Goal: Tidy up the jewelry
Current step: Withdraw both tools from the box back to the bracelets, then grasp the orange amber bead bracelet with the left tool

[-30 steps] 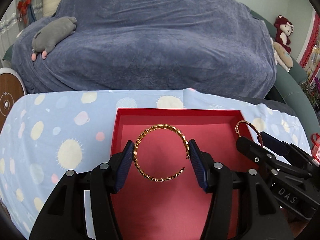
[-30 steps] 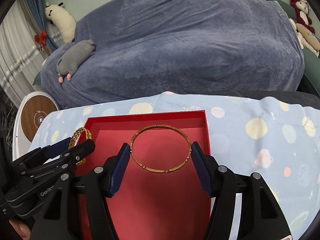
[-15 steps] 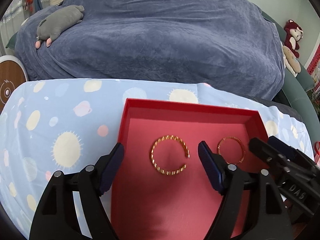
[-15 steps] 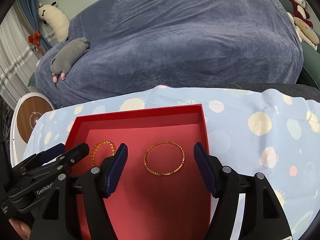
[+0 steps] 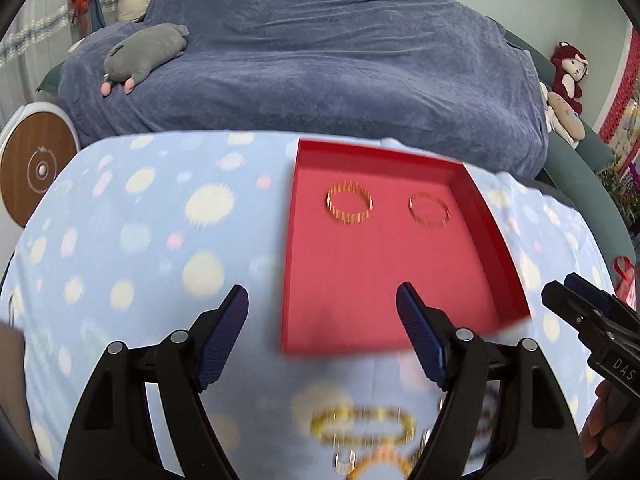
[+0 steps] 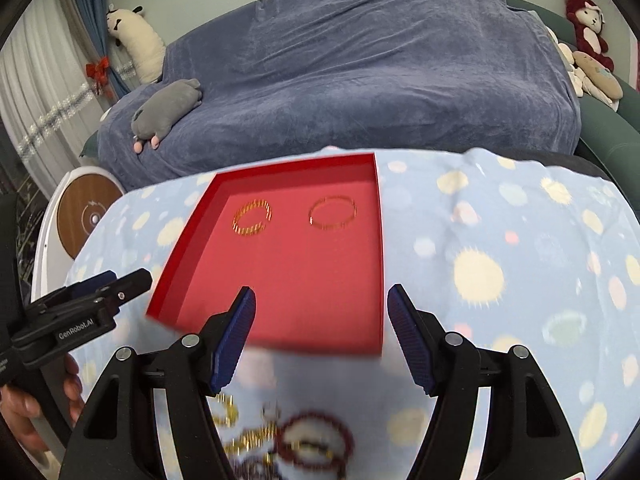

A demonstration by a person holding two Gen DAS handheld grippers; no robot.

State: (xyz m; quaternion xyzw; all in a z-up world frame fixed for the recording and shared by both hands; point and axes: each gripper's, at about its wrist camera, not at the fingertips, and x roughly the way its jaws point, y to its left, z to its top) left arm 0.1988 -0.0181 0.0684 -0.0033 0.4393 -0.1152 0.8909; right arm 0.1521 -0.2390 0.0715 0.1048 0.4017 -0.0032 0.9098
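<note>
Left wrist view: left gripper (image 5: pixel 322 312) with jaws wide and nothing between them; they sat either side of the open chain bangle (image 5: pixel 349 208) a second ago and have just been opening. That bangle now lies free on the floor of the red tray (image 5: pixel 486 216), far half, left of the thin bangle (image 5: pixel 429 210); the two are apart, not touching. The gripper has pulled back toward the near side, off the tray, over the spotted cloth (image 5: pixel 132 216) on the desk. Blurred gold pieces (image 5: pixel 362 426) lie on the cloth just below the jaws. Right wrist view: right gripper (image 6: pixel 321 316) with jaws likewise wide and empty, having just opened off the thin bangle (image 6: pixel 332 213), which rests in the tray's (image 6: pixel 182 248) far right part. It too has backed off past the tray's near edge. A dark red bead bracelet (image 6: pixel 316 442) and more gold pieces, all blurred, wait on the cloth beneath. Judgement: two items filed, next pick-up is from this near pile. Tray's near half is bare, so there is room; the near wall is the edge to clear on re-entry.
</note>
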